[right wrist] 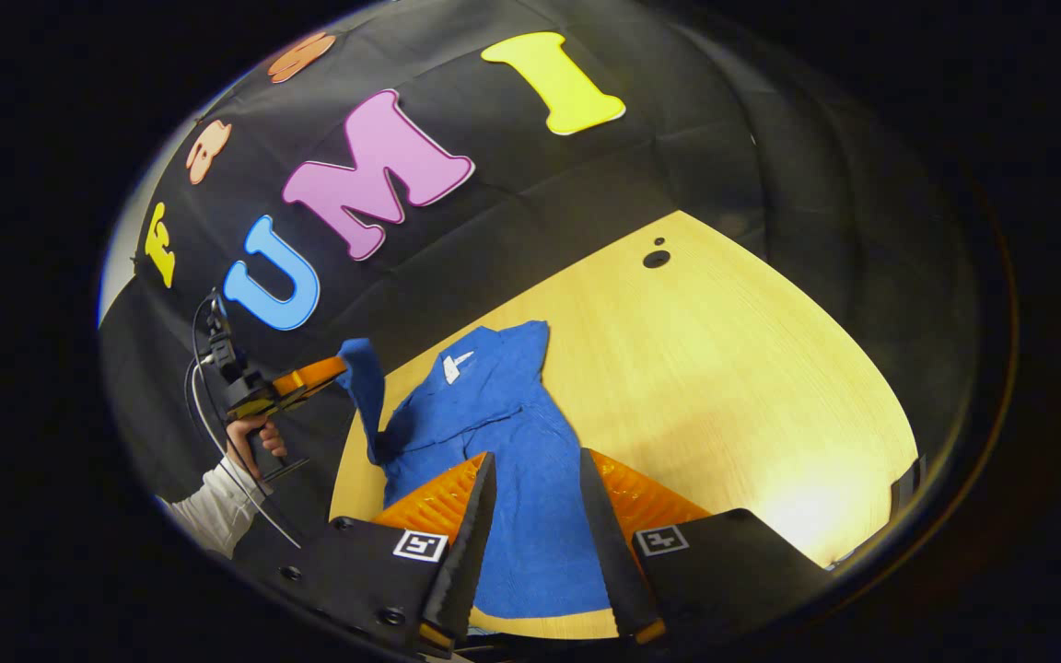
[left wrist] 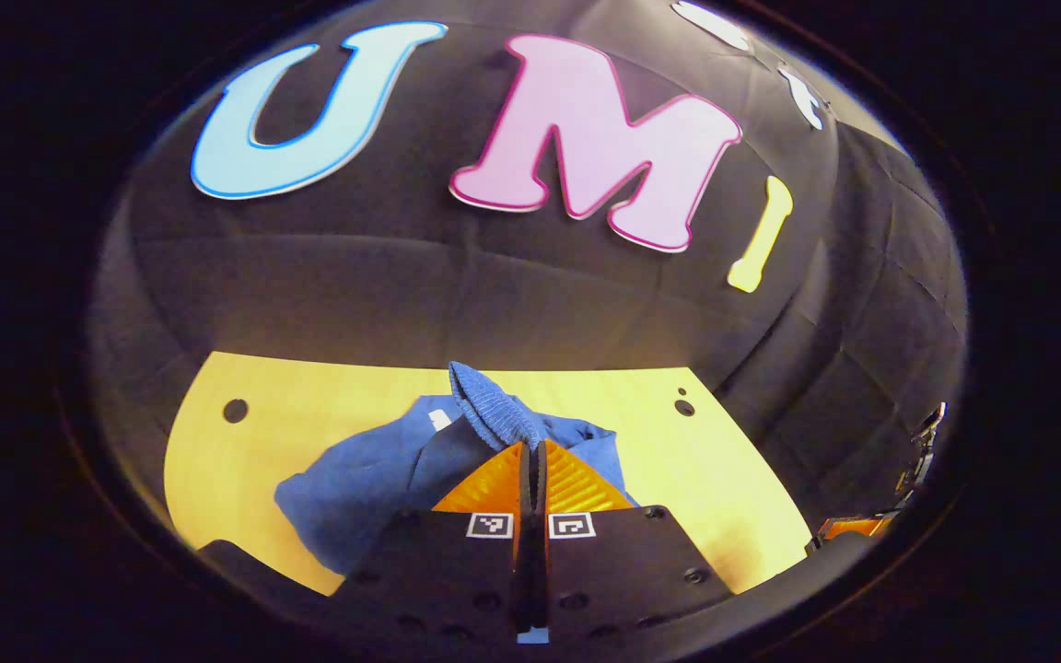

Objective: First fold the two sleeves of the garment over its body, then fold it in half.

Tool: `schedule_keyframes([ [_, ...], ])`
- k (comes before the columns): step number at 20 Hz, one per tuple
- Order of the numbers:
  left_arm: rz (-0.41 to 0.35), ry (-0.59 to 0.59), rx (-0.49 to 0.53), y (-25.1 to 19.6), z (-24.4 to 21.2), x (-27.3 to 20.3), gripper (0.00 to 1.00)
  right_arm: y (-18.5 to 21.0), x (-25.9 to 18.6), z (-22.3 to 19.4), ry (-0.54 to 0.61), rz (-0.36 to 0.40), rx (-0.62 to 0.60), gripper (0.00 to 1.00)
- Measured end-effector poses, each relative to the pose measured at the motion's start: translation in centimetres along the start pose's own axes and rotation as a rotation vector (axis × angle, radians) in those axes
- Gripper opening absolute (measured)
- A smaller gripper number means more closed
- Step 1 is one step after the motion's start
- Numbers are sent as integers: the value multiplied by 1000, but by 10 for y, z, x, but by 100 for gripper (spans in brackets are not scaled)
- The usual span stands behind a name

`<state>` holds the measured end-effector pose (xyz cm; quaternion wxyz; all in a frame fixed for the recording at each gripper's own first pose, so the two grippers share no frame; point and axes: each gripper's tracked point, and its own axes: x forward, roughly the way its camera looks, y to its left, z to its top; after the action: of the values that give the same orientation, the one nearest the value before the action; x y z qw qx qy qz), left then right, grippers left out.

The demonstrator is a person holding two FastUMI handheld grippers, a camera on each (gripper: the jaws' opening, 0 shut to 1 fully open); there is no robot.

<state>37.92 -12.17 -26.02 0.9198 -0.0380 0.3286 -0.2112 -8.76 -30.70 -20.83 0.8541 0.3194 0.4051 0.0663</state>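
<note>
1. Right now my left tongs point(left wrist: 530, 451) are pressed together on the ribbed cuff of a sleeve point(left wrist: 489, 405) of the blue garment point(left wrist: 374, 488), and the sleeve rises from the bench point(left wrist: 309, 396) up to the tips.
2. From the right gripper view I see the same left tongs point(right wrist: 332, 366) off to the left, held up above the bench edge by a hand point(right wrist: 254, 442) in a pale sleeve, with the blue sleeve point(right wrist: 363, 387) hanging from them in a tall strip.
3. My right tongs point(right wrist: 535, 470) stand apart, with the garment's body point(right wrist: 512, 433) lying flat on the bench between and beyond the two fingers; I cannot tell whether they touch the cloth.
4. The garment is a blue, towel-like piece with a small white tag point(right wrist: 455, 366) near its neck, spread lengthwise on the pale wooden bench point(right wrist: 724, 368), its lower hem nearest my right tongs.
</note>
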Motion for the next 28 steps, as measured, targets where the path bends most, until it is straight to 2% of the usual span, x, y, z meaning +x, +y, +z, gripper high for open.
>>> schedule_keyframes([
  [1,-38,28,-10,-14,-7,24,0,-8,1,1,5,-8,9,60],
  [3,-29,124,-35,-21,-30,60,0,-19,3,4,20,-14,23,60],
  [4,-11,170,-18,-21,-42,74,0,-25,6,7,31,-21,22,52],
  [5,-1,216,-1,-25,-55,87,0,-30,9,7,39,-24,20,52],
  [6,-1,250,6,-28,-64,98,0,-34,12,9,47,-22,22,60],
  [7,-15,280,-10,-32,-73,106,0,-36,16,10,60,-19,23,60],
  [8,-38,305,-50,-37,-80,110,0,-37,21,10,72,-15,21,60],
  [9,-92,321,-104,-48,-84,112,0,-37,26,7,87,-8,15,60],
  [10,-165,327,-168,-66,-86,111,6,-37,30,3,102,-1,7,60],
  [11,-251,330,-250,-88,-86,108,4,-37,35,-3,121,7,-2,60],
  [12,-302,313,-319,-100,-79,103,22,-36,40,-8,140,16,-8,60],
  [13,-309,283,-359,-103,-75,100,41,-35,45,-13,159,27,-12,60],
  [14,-278,262,-366,-97,-72,93,60,-34,48,-18,176,36,-18,60],
  [15,-224,256,-344,-88,-76,85,60,-34,52,-23,195,42,-26,60],
  [16,-146,258,-295,-71,-81,71,65,-34,57,-29,214,42,-36,59],
  [17,-41,272,-227,-53,-90,54,65,-36,60,-36,237,40,-48,59],
  [19,198,261,-83,-1,-104,3,73,-38,67,-49,281,32,-69,60],
  [20,299,267,-10,24,-115,-29,78,-38,69,-53,298,24,-74,60],
  [21,367,291,37,42,-130,-61,79,-37,70,-59,306,19,-77,60],
  [22,402,331,30,52,-153,-93,79,-35,71,-62,313,14,-81,52],
  [23,423,366,-8,58,-176,-119,80,-31,70,-68,321,11,-84,53],
  [25,464,419,-122,67,-221,-167,81,-25,67,-83,342,5,-99,67],
  [26,480,437,-180,72,-244,-188,81,-24,65,-86,342,-6,-114,80],
  [27,496,462,-230,76,-265,-207,82,-25,63,-96,350,-26,-131,67],
  [28,505,492,-275,78,-284,-223,83,-26,61,-107,369,-48,-142,72],
])
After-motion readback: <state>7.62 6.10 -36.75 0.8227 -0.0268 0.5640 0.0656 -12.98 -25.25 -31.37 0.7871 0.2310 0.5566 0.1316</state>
